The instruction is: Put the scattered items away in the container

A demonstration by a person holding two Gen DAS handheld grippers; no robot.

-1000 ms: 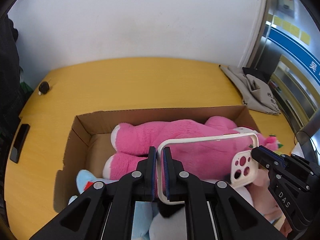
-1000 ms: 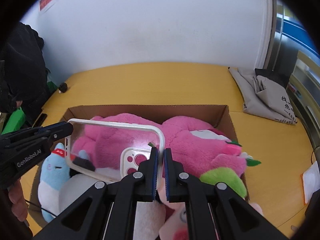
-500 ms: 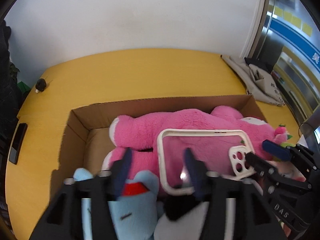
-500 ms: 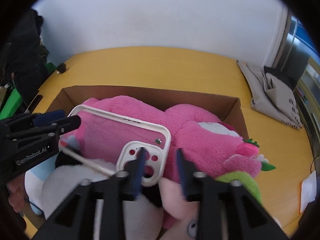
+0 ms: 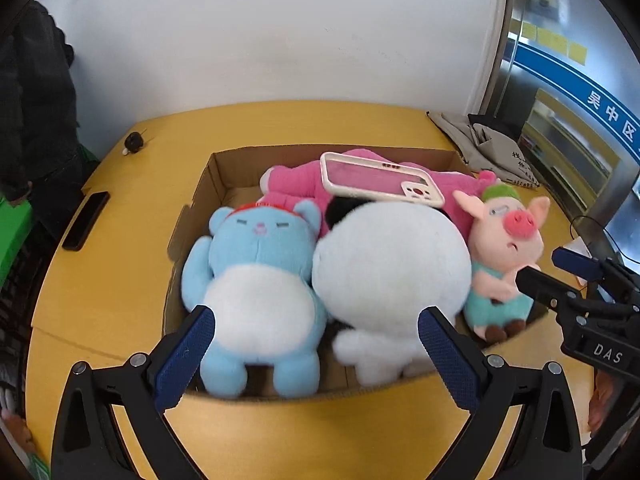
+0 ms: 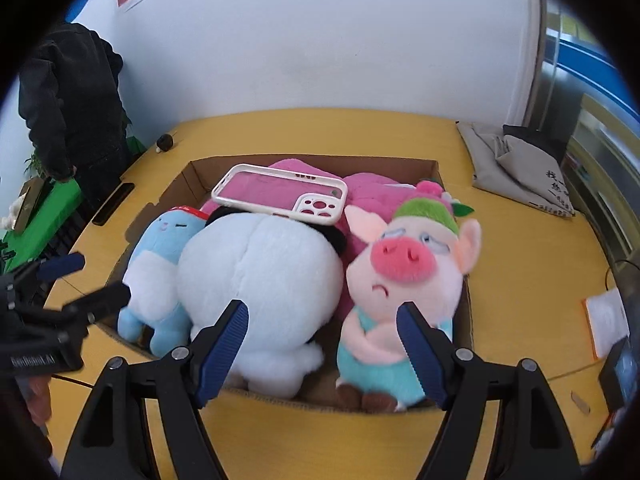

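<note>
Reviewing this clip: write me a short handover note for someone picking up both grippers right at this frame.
Left gripper: open, empty, held back from the near edge of the cardboard box.
Right gripper: open, empty, also in front of the box.
In the box: blue bear, white plush, pig, pink plush. The phone case lies on top of the pile, partly resting on the white plush.
Done: case and toys are in.
Left: a black phone and a small dark object sit on the table; whether they belong in is unclear.
</note>
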